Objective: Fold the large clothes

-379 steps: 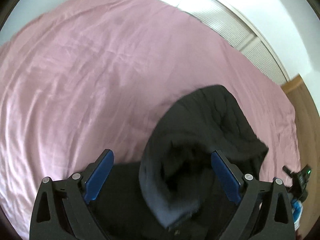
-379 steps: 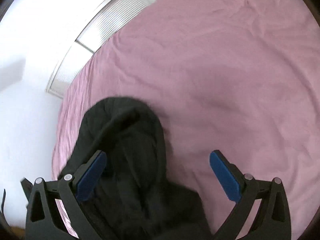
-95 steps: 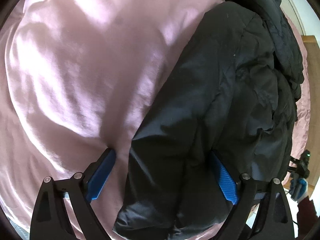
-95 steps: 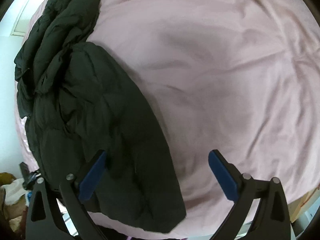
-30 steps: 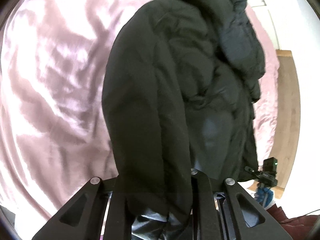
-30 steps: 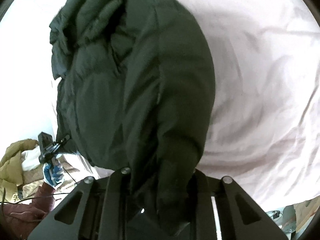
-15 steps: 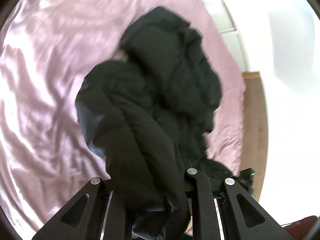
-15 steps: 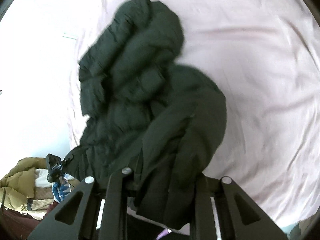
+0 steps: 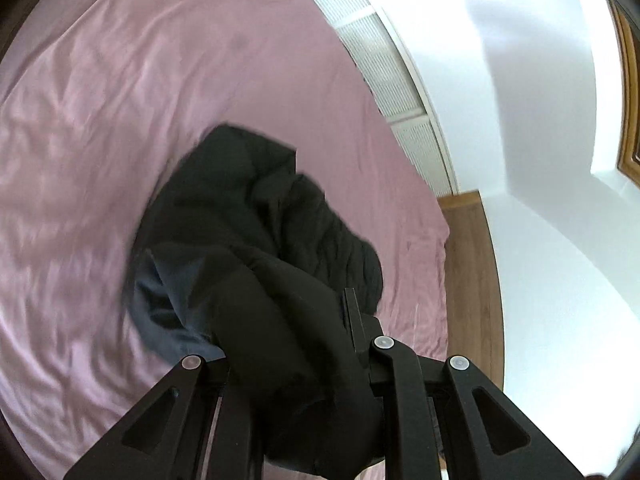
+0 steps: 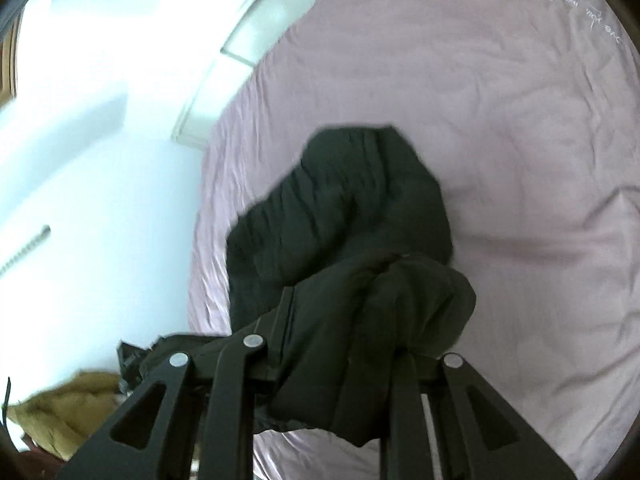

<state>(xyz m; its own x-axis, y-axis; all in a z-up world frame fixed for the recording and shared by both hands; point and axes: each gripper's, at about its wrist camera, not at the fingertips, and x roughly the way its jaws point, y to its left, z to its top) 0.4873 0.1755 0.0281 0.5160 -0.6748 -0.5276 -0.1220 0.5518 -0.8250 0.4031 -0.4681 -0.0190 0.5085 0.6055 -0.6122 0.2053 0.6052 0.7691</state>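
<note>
A black puffy jacket [image 9: 256, 216] lies bunched on the pink bed sheet [image 9: 100, 100]. Its near end is lifted and doubled over toward the far end. My left gripper [image 9: 292, 344] is shut on a thick fold of that near end, and the cloth hides its pads. In the right wrist view the same jacket [image 10: 344, 200] shows, with my right gripper [image 10: 352, 340] shut on another bunch of its near edge. A flap of the cloth hangs below the right jaws. The greyish lining [image 9: 168, 304] shows at the left.
White slatted panels [image 9: 384, 72] and a white wall run along the bed's far side. Wooden floor [image 9: 468, 264] lies past the bed's right corner. A tan garment pile [image 10: 68, 412] sits on the floor at the left in the right wrist view.
Both grippers have risen and moved toward the far side with the jacket's near end, folding it over the rest. The view has tilted up, so wall and panels now show.
</note>
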